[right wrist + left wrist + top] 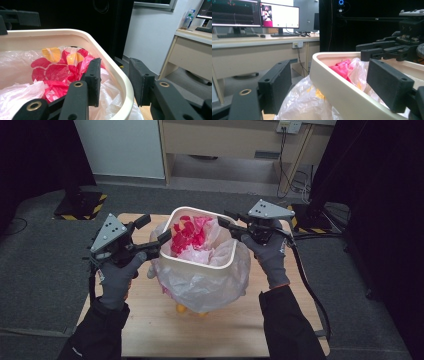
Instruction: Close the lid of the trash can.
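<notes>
While each claw straddles it, the bin's rim stands ungripped

A bin stands on the table near its far edge, midway between the left and right edges, with a plastic bag lining it and draped over its rim down the outside. The left gripper straddles the bin's left rim, one jaw inside and one outside. The right gripper straddles the far right rim the same way.

Cream bin with clear bag on wooden table; 2 tools, left tool and right tool, at its rim
</notes>
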Demonstrator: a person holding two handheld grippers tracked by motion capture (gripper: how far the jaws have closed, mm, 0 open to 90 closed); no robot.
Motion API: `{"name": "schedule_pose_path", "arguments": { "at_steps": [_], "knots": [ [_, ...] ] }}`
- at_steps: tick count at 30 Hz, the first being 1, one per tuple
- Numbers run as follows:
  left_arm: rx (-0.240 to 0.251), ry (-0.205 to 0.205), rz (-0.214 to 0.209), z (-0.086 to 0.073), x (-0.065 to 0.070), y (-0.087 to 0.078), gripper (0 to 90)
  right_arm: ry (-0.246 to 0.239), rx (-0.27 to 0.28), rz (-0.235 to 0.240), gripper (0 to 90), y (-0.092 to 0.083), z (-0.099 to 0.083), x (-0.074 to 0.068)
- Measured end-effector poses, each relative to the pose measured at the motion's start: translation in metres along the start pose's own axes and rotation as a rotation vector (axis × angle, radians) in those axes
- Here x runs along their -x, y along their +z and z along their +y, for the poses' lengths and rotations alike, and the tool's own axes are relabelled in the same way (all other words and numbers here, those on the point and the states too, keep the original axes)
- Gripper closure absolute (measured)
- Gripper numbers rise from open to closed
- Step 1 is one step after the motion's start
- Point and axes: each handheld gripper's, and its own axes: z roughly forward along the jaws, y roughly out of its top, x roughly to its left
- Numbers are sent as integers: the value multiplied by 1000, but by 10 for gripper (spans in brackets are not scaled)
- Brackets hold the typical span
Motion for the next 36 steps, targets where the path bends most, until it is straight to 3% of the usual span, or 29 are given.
{"name": "schedule_pose_path", "arguments": {
  "at_steps": [4, 7, 11, 15, 18, 21, 23, 26, 28, 31, 36],
  "knots": [
    [-52, 12, 10, -14, 0, 5, 223, -24, 4, -6, 622, 1, -2, -3],
    [-15, -42, -4, -21, -3, 5, 223, -48, 8, -16, 642, 1, -4, -5],
    [-14, -41, -3, -22, -3, 7, 222, -59, 0, -41, 645, 3, -11, -6],
    [-22, -34, 9, -22, -2, 9, 223, -15, 75, -53, 637, 2, -24, -6],
    [-22, -56, 9, -23, -4, 11, 223, 20, 118, -59, 619, 2, -28, -6],
    [-28, -49, 18, -21, -6, 14, 222, 25, 105, -96, 537, 1, -26, -6],
    [-18, -44, 41, -18, -6, 18, 223, 24, 106, -124, 537, 0, -24, -5],
    [0, -49, 74, -14, -10, 22, 224, 59, 130, -144, 487, 1, -22, -2],
    [-8, -50, 89, -15, -13, 25, 223, 69, 146, -143, 489, 2, -21, -3],
    [-2, -75, 77, -17, -16, 26, 211, 60, 158, -159, 499, 2, -20, -4],
    [-7, -46, 86, -18, -17, 27, 214, 33, 154, -218, 538, 6, -21, -4]
  ]
}}
